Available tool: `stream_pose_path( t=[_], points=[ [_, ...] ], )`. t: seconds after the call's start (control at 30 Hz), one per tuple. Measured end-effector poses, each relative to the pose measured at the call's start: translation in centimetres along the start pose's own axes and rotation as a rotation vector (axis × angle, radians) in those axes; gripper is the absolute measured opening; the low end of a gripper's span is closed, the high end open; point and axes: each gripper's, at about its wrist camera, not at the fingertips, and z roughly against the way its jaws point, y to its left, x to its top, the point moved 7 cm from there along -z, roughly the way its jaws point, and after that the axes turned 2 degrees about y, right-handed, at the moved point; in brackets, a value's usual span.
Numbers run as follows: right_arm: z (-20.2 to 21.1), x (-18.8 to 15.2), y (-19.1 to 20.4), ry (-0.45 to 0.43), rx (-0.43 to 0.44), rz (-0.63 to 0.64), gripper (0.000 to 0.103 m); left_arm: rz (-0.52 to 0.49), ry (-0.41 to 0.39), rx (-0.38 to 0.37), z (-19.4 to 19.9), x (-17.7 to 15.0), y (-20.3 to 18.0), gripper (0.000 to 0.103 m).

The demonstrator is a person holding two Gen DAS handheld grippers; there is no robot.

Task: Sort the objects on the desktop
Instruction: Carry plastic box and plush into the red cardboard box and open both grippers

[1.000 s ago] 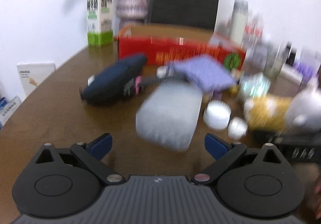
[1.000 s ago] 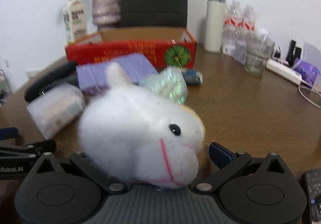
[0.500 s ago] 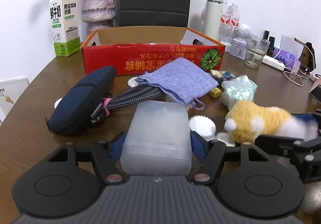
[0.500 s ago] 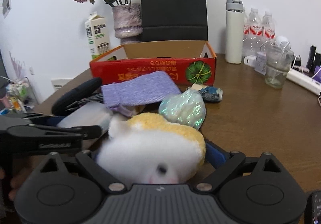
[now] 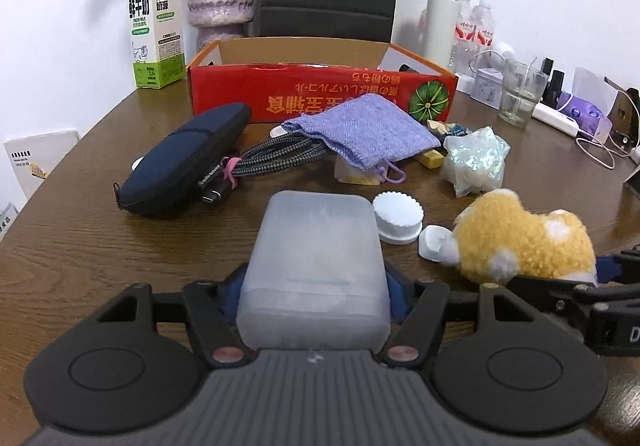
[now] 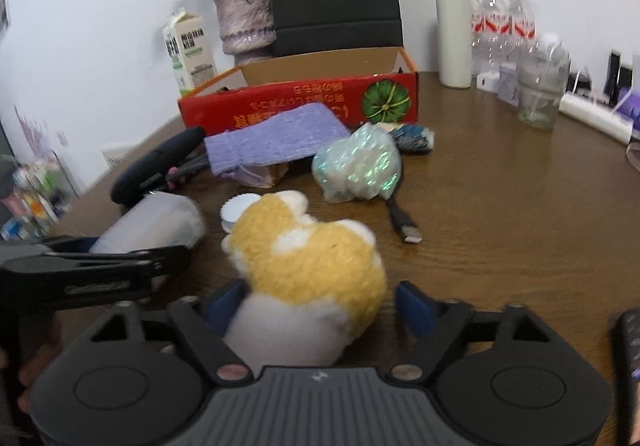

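**Two loaded claws, one crowded tabletop: what I'd worry about**

Biggest thing first: the red cardboard box point(image 5: 320, 102) at the back looks like the obvious drop spot, and the whole pile sits between it and both claws; a low carry could plough through the purple pouch point(image 5: 368, 130) or snag the braided cable point(image 5: 276, 158) beside the dark zip case point(image 5: 184, 158).

Next, the frosted plastic box point(image 5: 316, 270); the left claw point(image 5: 316, 294) is closed on its near end only, with most of it sticking out forward; smooth sides plus that overhang, so I'd guess it could pivot or slide out on a fast swing.

Then the yellow plush toy point(image 6: 308, 262); the right claw point(image 6: 320, 310) has it between the pads, but that view is smeary and the right pad seems to stand off the fur, so I honestly can't tell if it's clamped or just cradled; squashy stuff can slump out.

Smallest: the white ribbed cap point(image 5: 398, 214) lies just beside both held items; the two claws are close together and could easily knock it rolling.
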Motion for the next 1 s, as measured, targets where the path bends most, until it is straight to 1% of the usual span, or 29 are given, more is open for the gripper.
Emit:
stream_pose_path(
  t=[0.03, 0.17, 0.27, 0.37, 0.43, 0.53, 0.63, 0.67, 0.7, 0.73, 0.8, 0.83, 0.87, 0.9, 0.93, 1.0],
  points=[
    [0.2, -0.1, -0.1, -0.002, 0.016, -0.016, 0.062, 0.008, -0.015, -0.011, 0.5, 0.0, 0.0, 0.066],
    [2.1, 0.3, 0.1, -0.062, -0.005, 0.019, 0.058, 0.023, -0.1, -0.034, 3.9, 1.3, -0.1, 0.066],
    [4.8, 2.0, 0.7, -0.127, 0.043, 0.033, 0.058, 0.048, -0.173, -0.051, 6.3, 3.8, 0.4, 0.066],
    [7.5, 4.4, 1.5, -0.192, 0.075, 0.095, 0.058, 0.085, -0.221, -0.076, 7.6, 7.2, 1.7, 0.066],
    [9.1, 6.4, 1.8, -0.213, 0.106, 0.141, 0.059, 0.093, -0.23, -0.084, 7.6, 9.9, 2.6, 0.066],
    [10.7, 10.4, 1.7, -0.24, 0.151, 0.189, 0.059, 0.102, -0.227, -0.081, 6.4, 14.2, 3.7, 0.066],
    [10.8, 15.9, 1.8, -0.273, 0.171, 0.237, 0.059, 0.101, -0.184, -0.075, 3.5, 18.6, 4.3, 0.066],
    [10.2, 18.2, 2.0, -0.277, 0.172, 0.26, 0.059, 0.089, -0.171, -0.072, 2.3, 19.9, 4.3, 0.066],
    [9.4, 20.3, 1.9, -0.273, 0.171, 0.27, 0.059, 0.074, -0.158, -0.052, 0.5, 21.7, 4.3, 0.067],
    [8.2, 22.5, 2.0, -0.263, 0.172, 0.278, 0.059, 0.068, -0.144, -0.028, -1.1, 22.6, 4.4, 0.067],
    [4.8, 26.9, 1.8, -0.223, 0.17, 0.285, 0.059, 0.059, -0.088, 0.014, -5.2, 25.0, 4.5, 0.067],
    [2.9, 28.6, 1.8, -0.199, 0.153, 0.299, 0.059, 0.055, -0.062, 0.027, -6.8, 25.8, 4.6, 0.067],
    [0.1, 30.6, 1.5, -0.155, 0.128, 0.3, 0.059, 0.049, -0.028, 0.041, -9.0, 26.6, 4.6, 0.067],
    [-2.3, 32.0, 1.3, -0.116, 0.104, 0.302, 0.059, 0.057, -0.007, 0.063, -10.9, 27.2, 4.7, 0.067],
    [-4.7, 33.0, 0.9, -0.08, 0.075, 0.303, 0.059, 0.041, 0.011, 0.081, -12.7, 27.5, 4.7, 0.067],
    [-10.2, 34.3, -0.1, 0.003, 0.019, 0.306, 0.059, 0.035, 0.063, 0.131, -16.3, 27.6, 5.1, 0.067]
  ],
)
